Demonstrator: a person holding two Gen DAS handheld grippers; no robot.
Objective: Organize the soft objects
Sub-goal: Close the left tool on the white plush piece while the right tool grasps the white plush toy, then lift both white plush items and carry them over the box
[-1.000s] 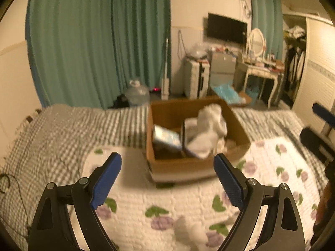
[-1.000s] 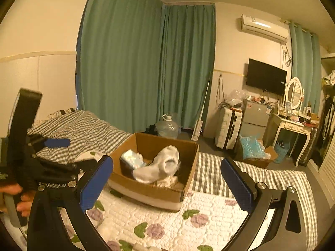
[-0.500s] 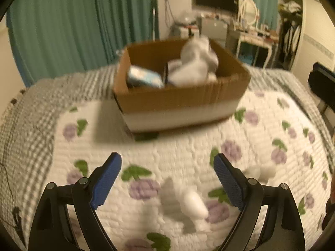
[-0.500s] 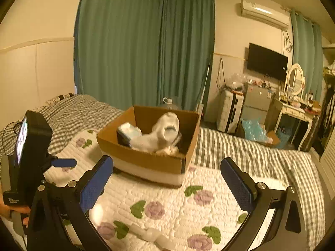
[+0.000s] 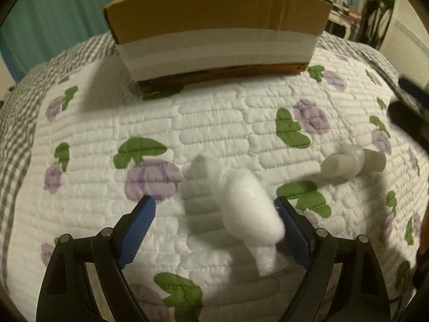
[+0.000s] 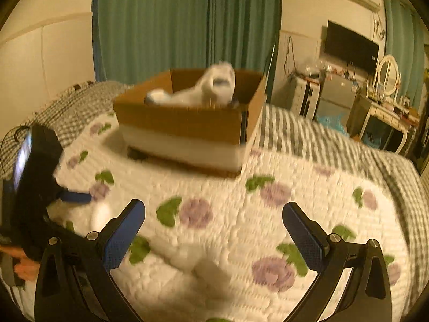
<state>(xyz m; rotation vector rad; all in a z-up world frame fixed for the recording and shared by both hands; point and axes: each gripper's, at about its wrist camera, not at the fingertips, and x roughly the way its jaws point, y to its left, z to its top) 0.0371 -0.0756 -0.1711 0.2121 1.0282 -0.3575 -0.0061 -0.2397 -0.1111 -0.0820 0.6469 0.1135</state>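
My left gripper is open, low over the floral quilt. A white rolled sock lies between its fingers, close to the right finger. A second knotted white sock lies to the right. The cardboard box stands behind, with white soft items inside. My right gripper is open and empty above the quilt; a blurred white sock lies below it. The left gripper's body shows at the left of the right wrist view.
The box sits mid-bed on the quilt, with grey checked bedding around it. Green curtains, a TV and a dresser are beyond the bed.
Both grippers have dropped toward the quilt. The left one has moved forward and down, so the white sock now lies between its fingers. The box now looms higher in both views.
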